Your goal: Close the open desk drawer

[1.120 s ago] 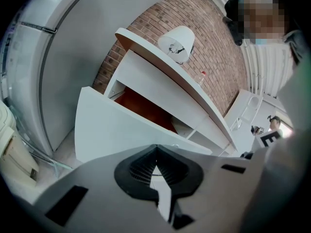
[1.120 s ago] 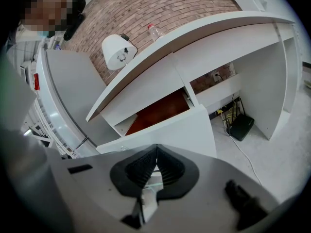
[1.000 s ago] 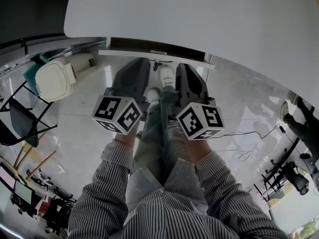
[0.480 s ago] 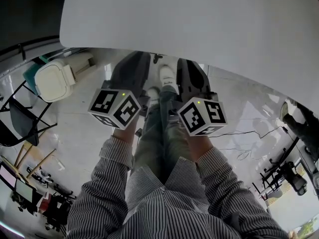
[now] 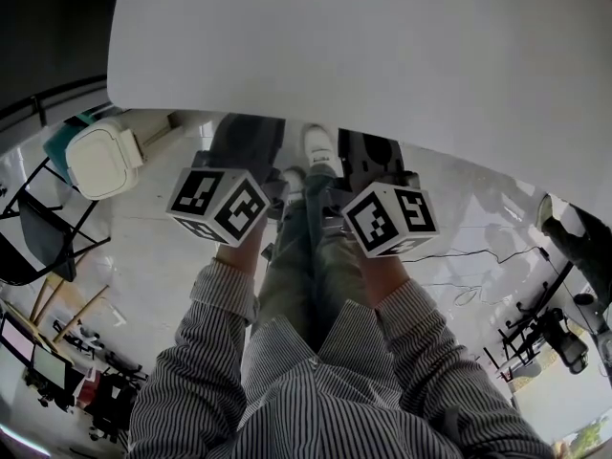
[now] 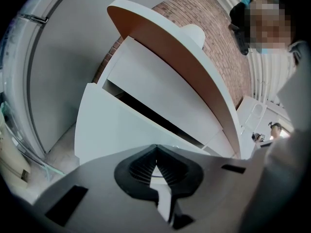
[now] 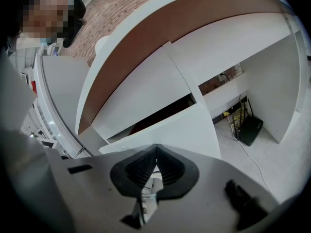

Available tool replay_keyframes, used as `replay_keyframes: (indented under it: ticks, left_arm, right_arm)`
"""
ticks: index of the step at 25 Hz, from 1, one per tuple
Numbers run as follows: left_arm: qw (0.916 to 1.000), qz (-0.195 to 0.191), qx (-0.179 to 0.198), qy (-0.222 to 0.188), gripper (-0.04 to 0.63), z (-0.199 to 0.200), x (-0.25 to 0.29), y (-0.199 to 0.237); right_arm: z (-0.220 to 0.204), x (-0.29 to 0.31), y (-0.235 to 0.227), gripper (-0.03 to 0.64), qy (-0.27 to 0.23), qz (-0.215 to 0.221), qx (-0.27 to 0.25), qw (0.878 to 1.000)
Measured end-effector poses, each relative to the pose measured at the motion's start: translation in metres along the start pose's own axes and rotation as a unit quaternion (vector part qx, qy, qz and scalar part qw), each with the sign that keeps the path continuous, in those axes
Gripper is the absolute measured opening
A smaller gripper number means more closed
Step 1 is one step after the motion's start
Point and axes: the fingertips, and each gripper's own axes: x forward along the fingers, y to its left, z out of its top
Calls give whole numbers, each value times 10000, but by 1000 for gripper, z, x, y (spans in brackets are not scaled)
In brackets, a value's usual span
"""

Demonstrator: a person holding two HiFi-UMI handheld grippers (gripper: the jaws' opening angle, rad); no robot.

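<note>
item: desk drawer [image 6: 124, 130], white front, mounted under the white desk top [image 5: 382, 46]; in the head view the top hides it wholly. condition: nearly shut but not flush. a dark gap [image 6: 146, 111] runs along its upper edge in the left gripper view, and the right gripper view shows the same slit. left gripper [image 6: 155, 155]: jaws pressed together with nothing between them, tips aimed at the drawer front and close against it; actual contact cannot be told. right gripper [image 7: 156, 154]: jaws likewise pressed together, empty, pointed at the same front. both are held low beneath the desk edge, side by side, over the person's legs [image 5: 306, 256]. progress, as judged: most of the travel looks done. what is left is a last short push until the slit vanishes and the front sits flush under the fixed panel [image 6: 165, 86] above it.
</note>
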Motion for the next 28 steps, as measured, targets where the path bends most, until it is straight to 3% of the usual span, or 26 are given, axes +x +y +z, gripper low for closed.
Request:
replay_keyframes:
  ticks: [28]
  left_arm:
    - [9998,115,-133,-92,12,17,21,0]
  right_arm:
    - [20,17,-4,16,-121,74,128,9998]
